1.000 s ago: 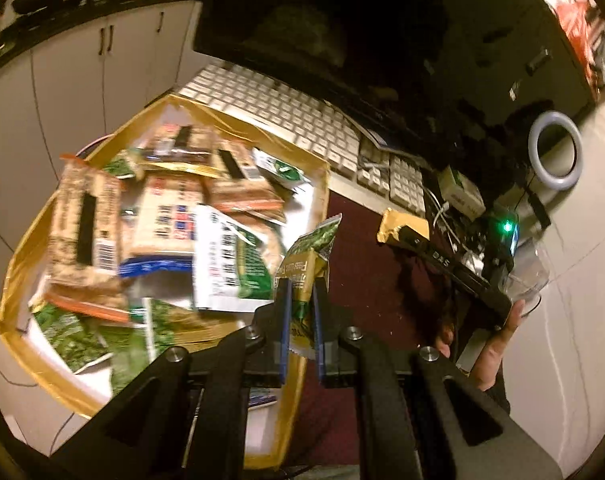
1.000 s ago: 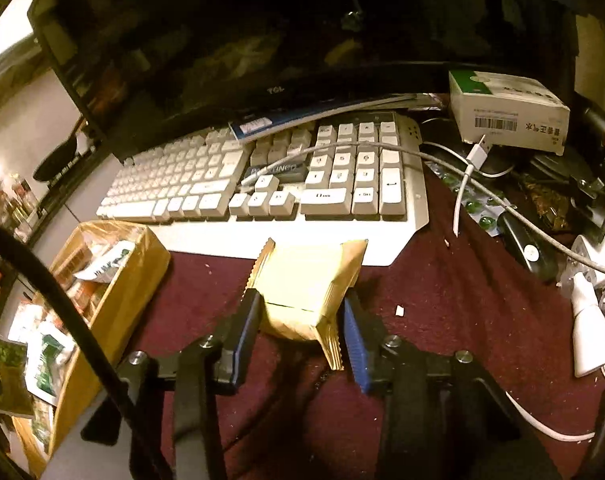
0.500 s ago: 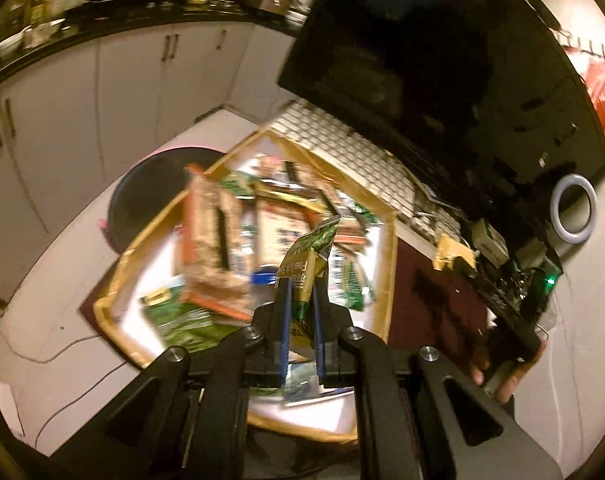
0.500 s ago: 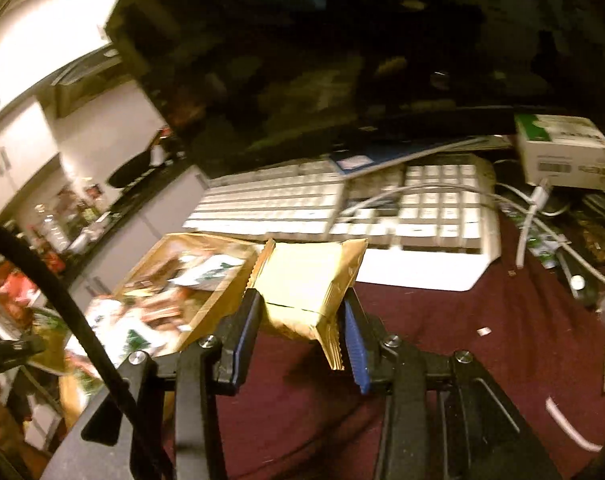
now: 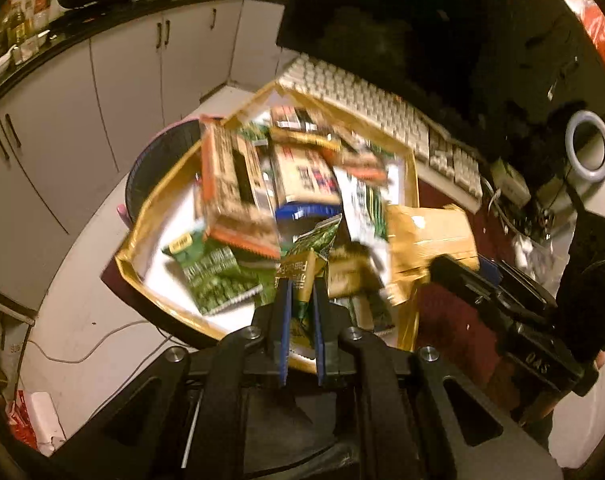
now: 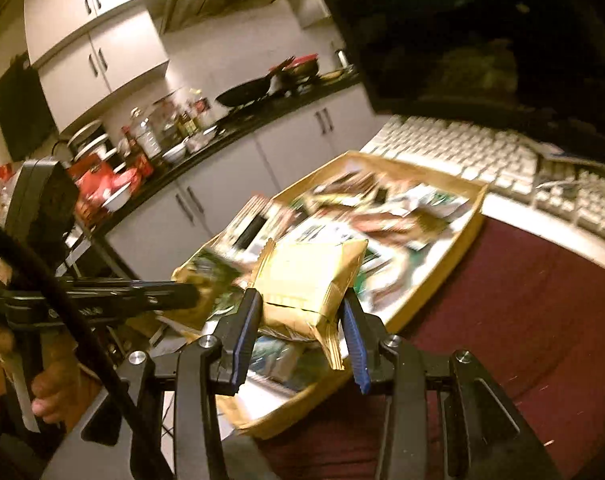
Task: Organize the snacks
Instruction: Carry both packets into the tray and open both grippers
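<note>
At the centre of the left wrist view lies the gold tray [image 5: 150,240], heaped with snack packets and seen from above; the same tray [image 6: 454,248] appears in the right wrist view at a low slant, running from mid-frame toward the upper right. Only the left view shows the ring light [image 5: 588,146] at the right edge and the dark round thing [image 5: 158,164] beside the tray's left rim; only the right view shows the kitchen counter [image 6: 206,132] with a pan and bottles across the upper left, and the person's hand [image 6: 48,390] at the lower left. Both views show the white keyboard [image 5: 366,96] beyond the tray, under the dark monitor [image 5: 442,20].

The left gripper [image 5: 301,280], low in the middle of its frame, has its blue-padded fingers nearly together, pinching a green packet [image 5: 316,240] upright over the tray's near edge; the right view shows that packet [image 6: 206,276] blurred at mid-left. The right gripper [image 6: 302,312] has its fingers spread wider, clamped on a tan packet [image 6: 306,280] from both sides, over the tray's near end; in the left view the tan packet [image 5: 430,236] sits right of centre, over the tray's right rim.
</note>
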### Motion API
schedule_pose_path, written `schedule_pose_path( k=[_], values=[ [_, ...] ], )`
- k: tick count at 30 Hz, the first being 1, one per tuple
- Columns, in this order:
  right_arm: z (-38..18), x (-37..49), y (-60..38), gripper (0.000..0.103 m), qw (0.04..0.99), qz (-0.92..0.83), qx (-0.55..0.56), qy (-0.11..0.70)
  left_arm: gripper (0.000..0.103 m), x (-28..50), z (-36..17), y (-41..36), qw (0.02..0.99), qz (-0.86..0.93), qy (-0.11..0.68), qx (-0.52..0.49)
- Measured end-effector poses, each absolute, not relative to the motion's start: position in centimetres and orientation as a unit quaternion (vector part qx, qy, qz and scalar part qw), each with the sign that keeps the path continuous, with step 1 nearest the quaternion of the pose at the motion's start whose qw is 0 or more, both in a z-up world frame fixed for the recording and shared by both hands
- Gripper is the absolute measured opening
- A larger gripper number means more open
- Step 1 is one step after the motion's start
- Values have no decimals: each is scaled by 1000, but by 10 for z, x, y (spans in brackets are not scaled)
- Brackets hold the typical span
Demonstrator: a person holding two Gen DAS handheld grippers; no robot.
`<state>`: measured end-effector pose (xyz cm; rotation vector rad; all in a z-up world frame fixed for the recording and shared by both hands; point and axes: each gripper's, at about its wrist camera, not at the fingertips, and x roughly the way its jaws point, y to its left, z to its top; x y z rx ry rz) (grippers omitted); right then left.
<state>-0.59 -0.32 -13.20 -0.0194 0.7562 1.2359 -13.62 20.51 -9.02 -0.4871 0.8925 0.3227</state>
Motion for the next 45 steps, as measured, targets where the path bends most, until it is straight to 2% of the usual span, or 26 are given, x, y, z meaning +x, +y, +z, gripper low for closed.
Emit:
schedule_pose_path(
  k=[9, 15, 18, 20, 23, 33, 35, 37, 45],
  values=[
    [-148, -6, 23, 41, 739, 555, -47, 378, 11, -131, -105, 207, 853, 182, 430, -233],
    [-150, -7, 24, 49, 751, 527, -51, 395, 14, -133, -108, 208, 856, 171, 420, -248],
    [-143, -7, 17, 63, 757, 518, -43, 396, 25, -133, -109, 214, 850, 157, 425, -271],
    [-135, -8, 13, 63, 761, 513, -48, 395, 40, -139, -106, 217, 852, 147, 413, -286],
    [-125, -10, 7, 63, 767, 515, -47, 380, 49, -150, -99, 216, 864, 135, 381, -300],
    [-133, -15, 5, 64, 769, 503, -20, 394, 66, -152, -90, 191, 884, 183, 354, -243],
    [-131, -15, 2, 68, 772, 499, -10, 394, 73, -156, -88, 192, 885, 197, 342, -249],
    [-127, -15, -3, 74, 780, 491, -3, 389, 73, -161, -84, 192, 886, 218, 328, -246],
    [-117, -24, -16, 76, 799, 471, 16, 373, 80, -178, -69, 174, 896, 270, 301, -182]
  ],
)
